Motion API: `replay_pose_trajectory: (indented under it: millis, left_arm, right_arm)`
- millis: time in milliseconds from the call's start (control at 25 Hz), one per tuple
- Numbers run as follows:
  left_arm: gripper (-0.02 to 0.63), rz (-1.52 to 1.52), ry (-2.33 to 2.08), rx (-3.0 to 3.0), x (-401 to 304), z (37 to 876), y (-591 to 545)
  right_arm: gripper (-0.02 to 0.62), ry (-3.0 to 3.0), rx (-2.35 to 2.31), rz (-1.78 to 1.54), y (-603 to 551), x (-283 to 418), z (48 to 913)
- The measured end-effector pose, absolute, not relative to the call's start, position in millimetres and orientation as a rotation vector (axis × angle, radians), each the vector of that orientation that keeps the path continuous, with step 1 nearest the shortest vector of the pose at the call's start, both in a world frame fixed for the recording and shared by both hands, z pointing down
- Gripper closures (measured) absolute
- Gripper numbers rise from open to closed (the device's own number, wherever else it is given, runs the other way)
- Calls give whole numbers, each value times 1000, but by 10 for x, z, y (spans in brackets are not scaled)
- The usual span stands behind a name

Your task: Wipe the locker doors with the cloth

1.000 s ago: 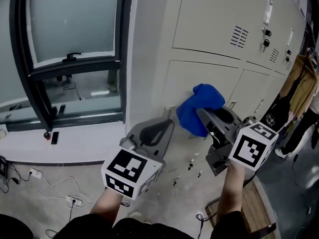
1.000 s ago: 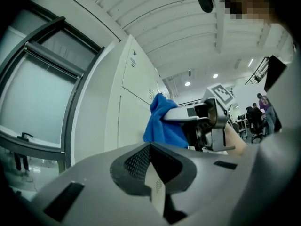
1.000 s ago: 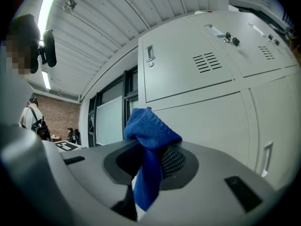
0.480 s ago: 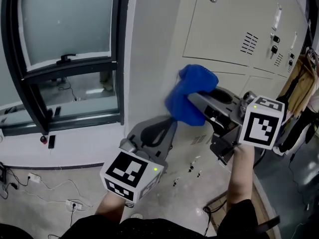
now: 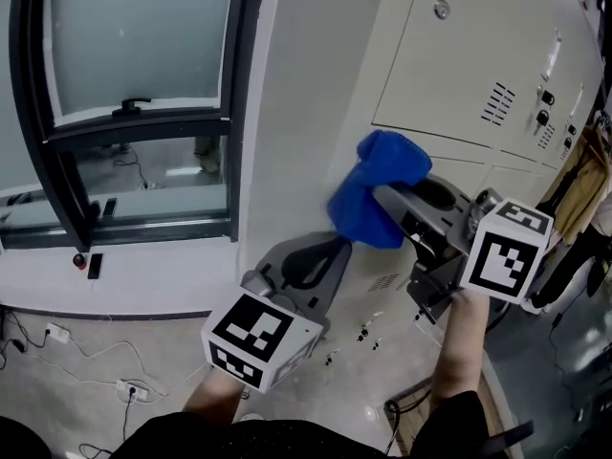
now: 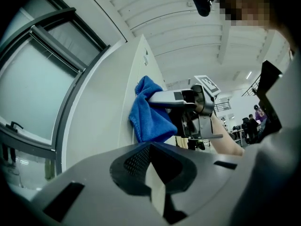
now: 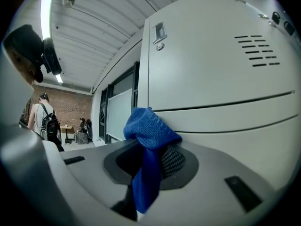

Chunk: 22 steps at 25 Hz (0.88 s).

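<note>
A bunched blue cloth [image 5: 375,199] sits pinched in my right gripper [image 5: 382,197], which is shut on it and holds it against the left edge of the cream locker doors [image 5: 478,55]. In the right gripper view the cloth [image 7: 148,149] hangs down between the jaws, with the vented locker door [image 7: 221,46] just beyond. My left gripper [image 5: 342,245] hangs lower and to the left, jaws shut with nothing between them. From the left gripper view I see the cloth [image 6: 148,114] pressed on the locker side, held by the right gripper [image 6: 186,102].
A dark-framed window [image 5: 134,113] fills the left. Cables and a power strip [image 5: 129,387] lie on the floor below. Small keys hang from locks [image 5: 547,118] on the right doors. A bag and brown garment [image 5: 579,175] hang at far right.
My right gripper has carried the cloth up and leftwards along the locker, from the lower door to the edge near the upper door. The left gripper shifted slightly right.
</note>
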<state>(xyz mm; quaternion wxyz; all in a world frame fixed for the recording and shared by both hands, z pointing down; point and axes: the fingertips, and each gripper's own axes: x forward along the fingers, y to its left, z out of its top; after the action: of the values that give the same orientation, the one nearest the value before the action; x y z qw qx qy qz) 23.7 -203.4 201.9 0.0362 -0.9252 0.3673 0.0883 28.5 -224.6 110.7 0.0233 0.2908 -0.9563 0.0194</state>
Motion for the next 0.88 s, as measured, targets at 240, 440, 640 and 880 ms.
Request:
replay_pose_trajectory:
  millis: [240, 440, 640, 880]
  left_arm:
    - [597, 244, 1090, -2849, 385, 2039, -2068]
    - [597, 239, 1063, -2875, 478, 2082, -2109]
    - [597, 196, 1043, -2879, 576, 2127, -2127]
    - [597, 197, 1010, -2912, 633, 2125, -2129]
  right_arm:
    - [515, -2965, 939, 107, -2346, 527, 1137]
    - [515, -2951, 1002, 132, -2437, 752, 1139]
    - [515, -2922, 1093, 144, -2523, 998, 1154]
    - [515, -2894, 1189, 172, -2620, 1288, 1175]
